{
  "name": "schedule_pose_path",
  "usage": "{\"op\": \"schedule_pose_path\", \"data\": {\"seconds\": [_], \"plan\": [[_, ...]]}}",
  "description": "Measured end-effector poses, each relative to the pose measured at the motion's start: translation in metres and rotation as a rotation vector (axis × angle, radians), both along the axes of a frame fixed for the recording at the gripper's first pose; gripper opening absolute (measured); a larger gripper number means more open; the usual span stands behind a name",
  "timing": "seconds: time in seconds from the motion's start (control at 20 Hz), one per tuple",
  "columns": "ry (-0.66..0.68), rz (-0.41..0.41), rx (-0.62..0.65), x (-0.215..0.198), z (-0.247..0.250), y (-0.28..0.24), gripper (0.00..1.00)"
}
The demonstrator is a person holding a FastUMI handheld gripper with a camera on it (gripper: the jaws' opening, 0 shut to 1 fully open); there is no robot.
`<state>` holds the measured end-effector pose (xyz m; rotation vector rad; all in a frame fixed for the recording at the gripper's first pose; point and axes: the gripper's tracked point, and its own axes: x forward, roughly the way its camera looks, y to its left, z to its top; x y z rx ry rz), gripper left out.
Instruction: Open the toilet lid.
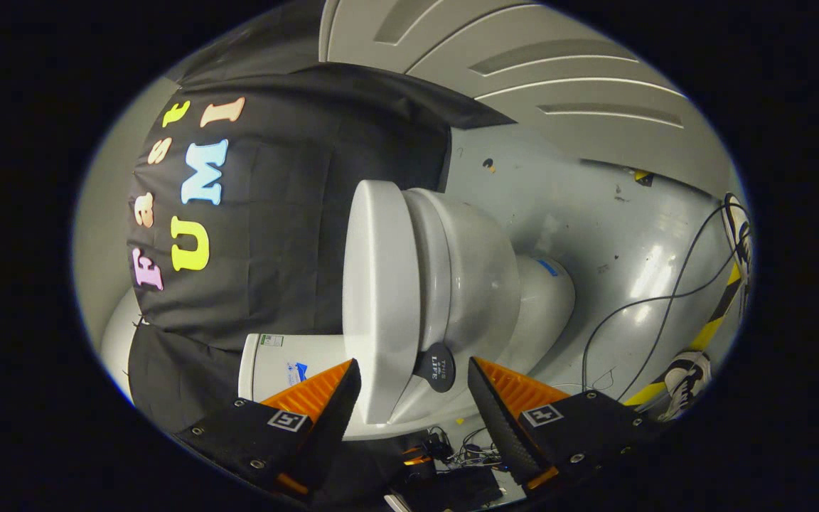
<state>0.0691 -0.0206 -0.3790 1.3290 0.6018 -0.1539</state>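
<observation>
The view is rolled sideways, so the floor lies to the right. A white toilet stands ahead, its flat lid (375, 284) lying down on the seat (432, 270) above the bowl (484, 284). My gripper (413, 364) is open. The near end of the lid and seat sits between the two fingertips, and neither visibly presses on it. A dark round disc (435, 368) sits on the seat's edge, just inside the right finger. The white tank (278, 363) lies behind the left finger.
The grey floor (594, 213) beyond the bowl carries black cables (665, 299) and yellow-black tape (719, 313). A person's shoes (687, 380) stand at its far edge. White panelled doors (523, 64) rise behind. Loose wires and small electronics (452, 455) lie below the fingers.
</observation>
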Motion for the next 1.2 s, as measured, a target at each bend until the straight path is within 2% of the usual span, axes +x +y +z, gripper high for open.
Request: {"op": "schedule_pose_path", "data": {"seconds": [0.2, 0.35, 0.45, 0.5, 0.6, 0.65, 0.7, 0.9, 1.0, 1.2], "plan": [[-0.01, 0.028, -0.009, 0.009, -0.016, 0.008, 0.94], [-0.009, -0.004, 0.031, 0.013, -0.025, 0.002, 0.92], [-0.024, -0.044, 0.057, 0.02, -0.027, -0.003, 0.79], [-0.029, -0.04, 0.055, 0.022, -0.03, 0.003, 0.64], [-0.023, -0.005, 0.041, 0.025, -0.033, 0.016, 0.44], [-0.013, -0.008, 0.033, 0.024, -0.034, 0.017, 0.37], [-0.011, -0.024, 0.04, 0.026, -0.035, 0.013, 0.19], [-0.028, -0.033, 0.161, 0.027, -0.025, 0.012, 0.1], [-0.048, -0.01, 0.115, 0.027, -0.025, 0.021, 0.0], [-0.008, 0.036, -0.03, 0.027, -0.023, 0.02, 0.0]]}}
